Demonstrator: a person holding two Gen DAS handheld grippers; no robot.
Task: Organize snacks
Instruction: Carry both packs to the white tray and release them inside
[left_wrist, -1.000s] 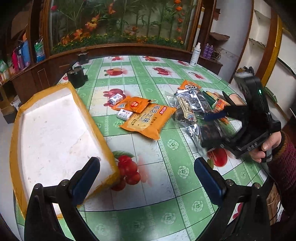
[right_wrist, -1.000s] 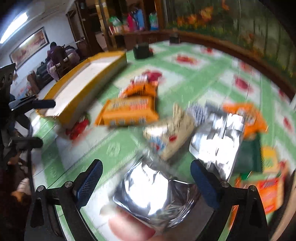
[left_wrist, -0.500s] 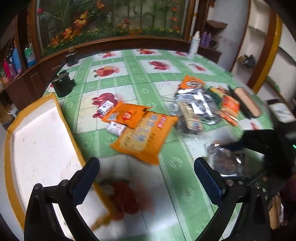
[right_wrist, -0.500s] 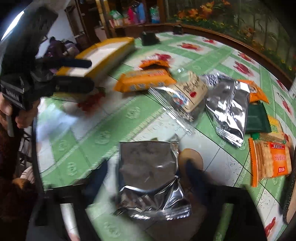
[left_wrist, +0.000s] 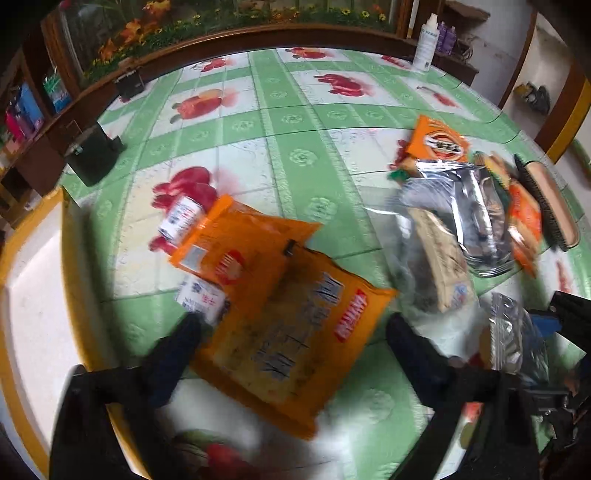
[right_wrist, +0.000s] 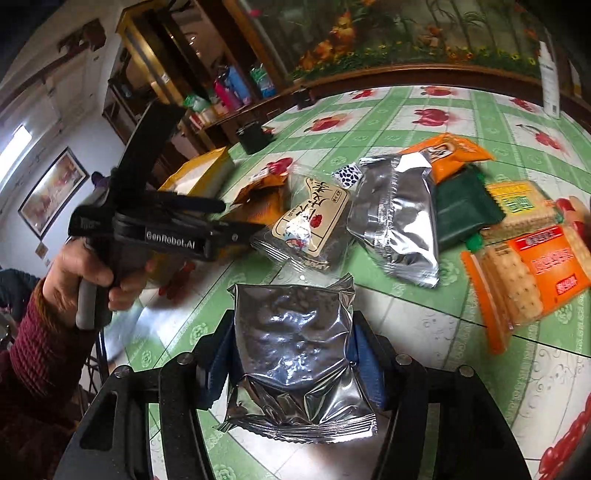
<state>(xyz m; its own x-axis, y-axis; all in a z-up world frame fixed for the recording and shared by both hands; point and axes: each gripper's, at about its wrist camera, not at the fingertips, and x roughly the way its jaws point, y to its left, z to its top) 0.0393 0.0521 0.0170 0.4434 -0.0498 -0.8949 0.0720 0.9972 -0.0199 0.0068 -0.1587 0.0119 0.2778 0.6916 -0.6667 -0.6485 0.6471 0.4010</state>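
The right gripper (right_wrist: 293, 354) has its jaws pinching a silver foil packet (right_wrist: 295, 343) from both sides, blue pads pressed into its crumpled edges; a second ago those jaws stood wide around it, and they have just been closing. The packet looks gripped and, I judge, ready to be carried to the yellow-rimmed foam tray (left_wrist: 33, 295).

The left gripper (left_wrist: 291, 332) has swung away from the tray and now straddles the big orange biscuit pack (left_wrist: 291, 332). Its jaws have just been closing but are spread, the pack between them and not yet squeezed as far as the blur allows. So both hands look set to lift 1 snack each.

The left wrist view alone shows the tray's white floor beside the pack, 2 small white wrapped sweets (left_wrist: 201, 299) at the pack's edge and a brush (left_wrist: 550, 206) at the far right. The right wrist view alone shows the firm pinch on the foil, the person's hand (right_wrist: 88, 273) on the other handle, and the cracker packs (right_wrist: 532, 273) on the green tabletop (right_wrist: 424, 325).
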